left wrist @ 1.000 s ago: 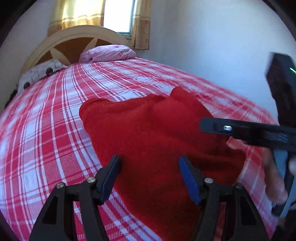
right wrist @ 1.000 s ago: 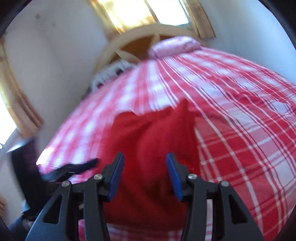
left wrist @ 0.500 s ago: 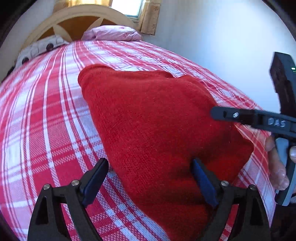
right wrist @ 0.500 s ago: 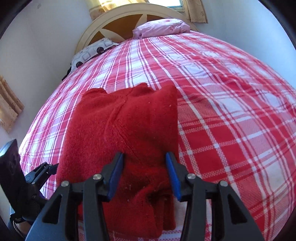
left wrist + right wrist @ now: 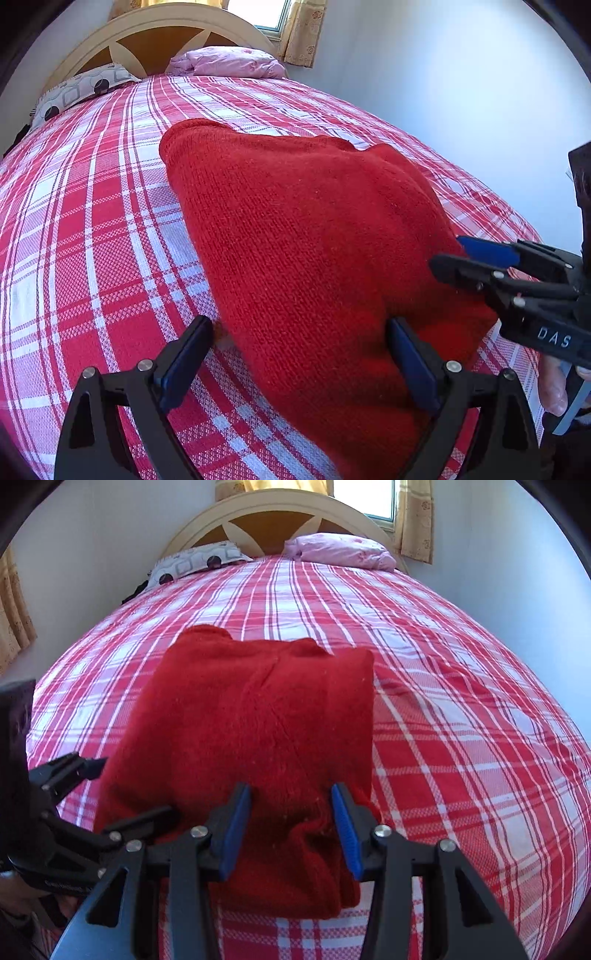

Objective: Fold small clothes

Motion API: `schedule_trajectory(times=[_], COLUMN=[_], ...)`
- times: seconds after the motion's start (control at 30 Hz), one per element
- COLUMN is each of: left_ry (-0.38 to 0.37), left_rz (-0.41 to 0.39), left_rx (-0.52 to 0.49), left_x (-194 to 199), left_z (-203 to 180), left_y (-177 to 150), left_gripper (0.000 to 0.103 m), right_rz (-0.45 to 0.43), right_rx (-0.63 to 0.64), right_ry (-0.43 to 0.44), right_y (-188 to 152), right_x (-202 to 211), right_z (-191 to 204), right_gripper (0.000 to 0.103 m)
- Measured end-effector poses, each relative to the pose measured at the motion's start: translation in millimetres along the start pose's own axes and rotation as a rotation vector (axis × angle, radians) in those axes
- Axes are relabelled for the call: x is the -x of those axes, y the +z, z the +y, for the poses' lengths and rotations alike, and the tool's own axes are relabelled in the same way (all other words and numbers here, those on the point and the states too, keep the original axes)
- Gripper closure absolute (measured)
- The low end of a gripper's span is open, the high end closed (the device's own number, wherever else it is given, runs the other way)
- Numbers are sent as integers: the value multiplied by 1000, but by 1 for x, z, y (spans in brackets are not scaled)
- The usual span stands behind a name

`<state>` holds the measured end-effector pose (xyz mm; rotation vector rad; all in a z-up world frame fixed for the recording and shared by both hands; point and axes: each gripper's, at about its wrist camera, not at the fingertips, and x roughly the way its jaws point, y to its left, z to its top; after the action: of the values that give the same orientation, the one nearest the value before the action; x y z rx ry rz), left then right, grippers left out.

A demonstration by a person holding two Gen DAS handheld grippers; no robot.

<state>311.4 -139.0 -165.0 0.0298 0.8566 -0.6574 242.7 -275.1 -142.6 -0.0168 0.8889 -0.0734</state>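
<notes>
Left wrist view: red knit garment (image 5: 314, 236) lies folded on plaid bed cover (image 5: 92, 221). Left gripper (image 5: 299, 354) jaws wide & opening, straddling garment's near left edge, pads not pressing. Right gripper (image 5: 291, 827) jaws approx half open over near edge; can't tell if gripping.

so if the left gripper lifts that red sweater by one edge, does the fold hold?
Probably not. The red knit sweater looks soft and thick, sagging at its near edge, so it would likely droop and unfold. The fuzzy knit should grip the fingers well, hardly slippery.
</notes>
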Motion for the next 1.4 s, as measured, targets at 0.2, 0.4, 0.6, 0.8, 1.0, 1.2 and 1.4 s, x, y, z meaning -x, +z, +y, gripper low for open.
schedule_trajectory(times=[0.2, 0.4, 0.6, 0.8, 1.0, 1.2, 1.4], left_ry=[10, 9, 4, -5, -4, 0, -32], left_rz=[3, -9, -11, -7, -9, -6, -50], left_rx=[-11, 10, 17, 29, 29, 25, 74], left_x=[3, 6, 8, 8, 9, 7, 17], left_z=[-4, 2, 2, 3, 2, 1, 11], left_y=[-5, -7, -8, -10, -11, -10, -10], left_gripper=[8, 8, 8, 8, 8, 7, 7], right_rz=[51, 25, -24, 121, 335, 447, 320], right_rx=[78, 145, 145, 140, 170, 184, 142], right_ry=[-15, -15, 108, 278, 280, 240, 305], right_y=[-7, 15, 86, 145, 159, 153, 151], right_x=[-2, 22, 29, -43, -113, -144, -91], right_z=[2, 2, 27, 86, 135, 150, 120], right_gripper=[54, 54, 51, 51, 58, 64, 64])
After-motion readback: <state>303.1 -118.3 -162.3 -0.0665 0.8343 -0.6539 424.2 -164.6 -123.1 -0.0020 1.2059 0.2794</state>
